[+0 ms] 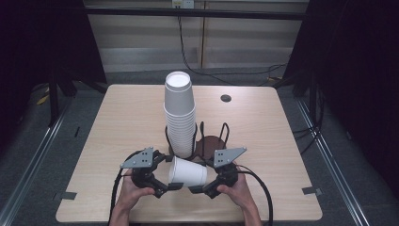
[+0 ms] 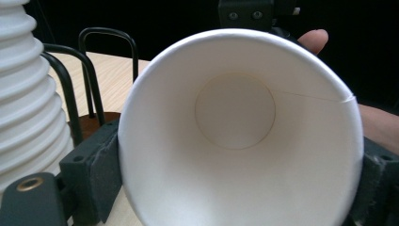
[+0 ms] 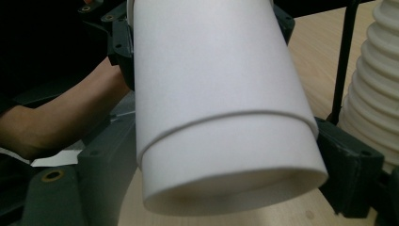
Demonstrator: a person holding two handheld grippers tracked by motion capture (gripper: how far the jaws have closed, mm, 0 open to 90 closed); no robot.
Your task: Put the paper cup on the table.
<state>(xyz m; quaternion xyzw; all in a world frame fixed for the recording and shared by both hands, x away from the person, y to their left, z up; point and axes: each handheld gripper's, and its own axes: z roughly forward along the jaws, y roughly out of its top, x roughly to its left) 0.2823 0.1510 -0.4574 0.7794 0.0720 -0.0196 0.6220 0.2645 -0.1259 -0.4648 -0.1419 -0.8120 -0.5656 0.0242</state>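
Scene: a person at a wooden table [image 1: 117, 122] holds a single white paper cup [image 1: 188, 172] on its side between two hand-held grippers, just in front of a black wire cup holder [image 1: 207, 136].

Cup position: it is lifted off the tabletop, near the table's front edge, its open mouth toward the left gripper [image 1: 165, 187] and its base end toward the right gripper [image 1: 197, 189].

Stack: a tall column of nested white cups [image 1: 179, 113] stands upright in the holder's left bay, just behind the held cup; the bay to its right looks empty.

Handling: the cup is likely very light, thin-walled and easily crushed. The rolled rim and the stiffer base ring look like the safest places to take it; the mid-wall would buckle under a hard squeeze.

Left fingers: in the left gripper view the black padded jaws stand wide, one on each side of the cup's mouth [image 2: 240, 132], pressed against the outer wall near the rim.

Right fingers: in the right gripper view the jaws bracket the cup's lower body [image 3: 221, 94] on both sides. They appear to touch it, though how firmly they bear on it is hard to judge from this angle.

Hands: the person's left hand [image 1: 134, 192] and right hand [image 1: 237, 190] grip the tools from below.
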